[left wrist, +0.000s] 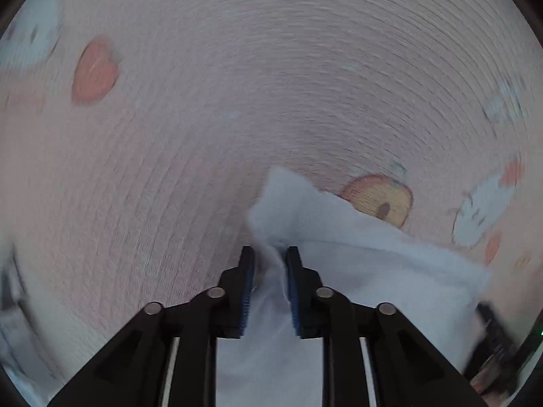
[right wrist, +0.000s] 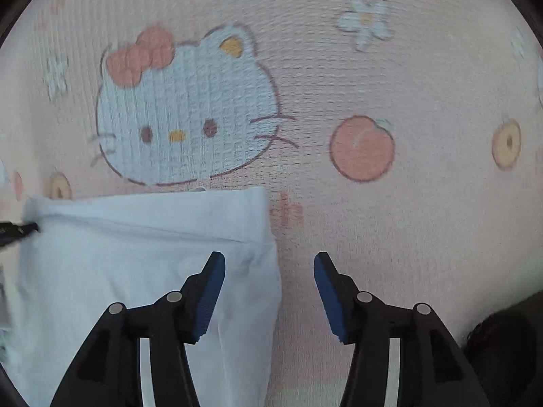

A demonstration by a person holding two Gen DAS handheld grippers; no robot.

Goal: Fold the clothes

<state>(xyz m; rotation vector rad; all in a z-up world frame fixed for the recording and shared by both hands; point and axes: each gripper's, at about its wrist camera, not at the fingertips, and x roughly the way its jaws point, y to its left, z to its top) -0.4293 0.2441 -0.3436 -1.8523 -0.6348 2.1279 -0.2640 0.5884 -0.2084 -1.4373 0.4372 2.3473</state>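
Pink cartoon-print sheet [right wrist: 424,237] carries a pale blue garment [right wrist: 135,254], folded flat; right gripper [right wrist: 269,259] fingers stand wide beside its corner, left gripper [left wrist: 269,254] narrow, cloth between, apparently releasing the fold.

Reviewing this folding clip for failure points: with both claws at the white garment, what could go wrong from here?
1. A pinch of the white garment sits between the left claw pads, so pulling away could drag the fold open.
2. The right claw is open, one finger over the garment's edge; it might snag that edge.
3. The pink patterned sheet underneath may bunch up.
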